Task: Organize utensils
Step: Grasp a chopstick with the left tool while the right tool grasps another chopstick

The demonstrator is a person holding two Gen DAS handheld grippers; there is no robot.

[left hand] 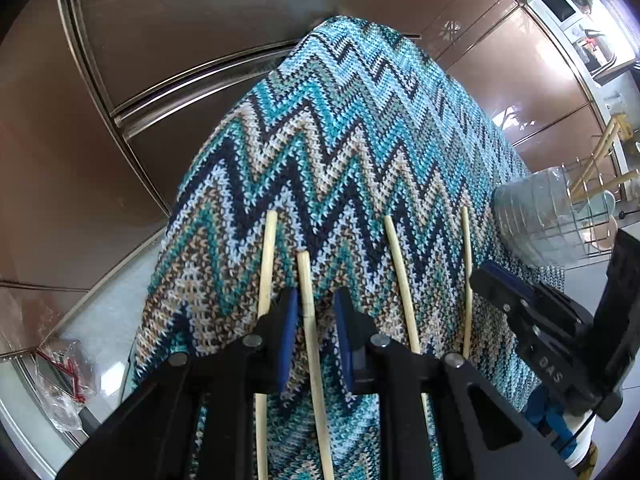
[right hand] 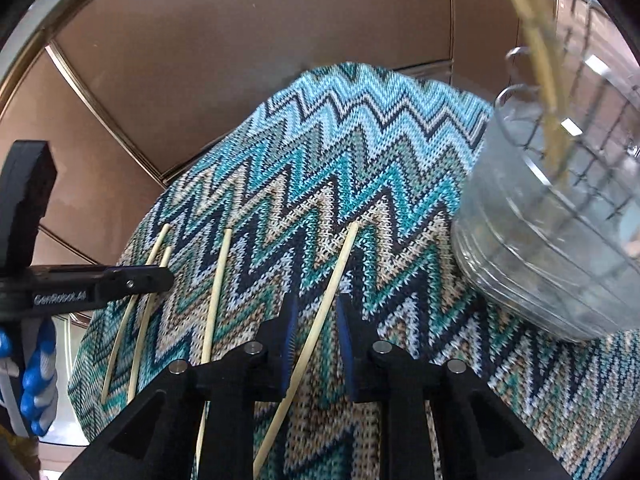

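Lower centre of both frames: the left claw (left hand: 314, 320) and right claw (right hand: 314, 320) each straddle a chopstick (left hand: 310, 312) on a zigzag knit mat (left hand: 340, 140). Neither claw's pads press its stick (right hand: 320, 320).

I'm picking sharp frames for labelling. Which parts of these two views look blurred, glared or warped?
Left wrist view: knitted cloth and chopsticks sharp; fisheye bends the brown cabinet doors; glare patches on the right-hand panels. Right wrist view: clear container and the sticks standing in it are smeared; cloth centre crisp.

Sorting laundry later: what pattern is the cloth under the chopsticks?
Zigzag knit cloth in teal, navy, pale blue and beige; clearest in the left wrist view.
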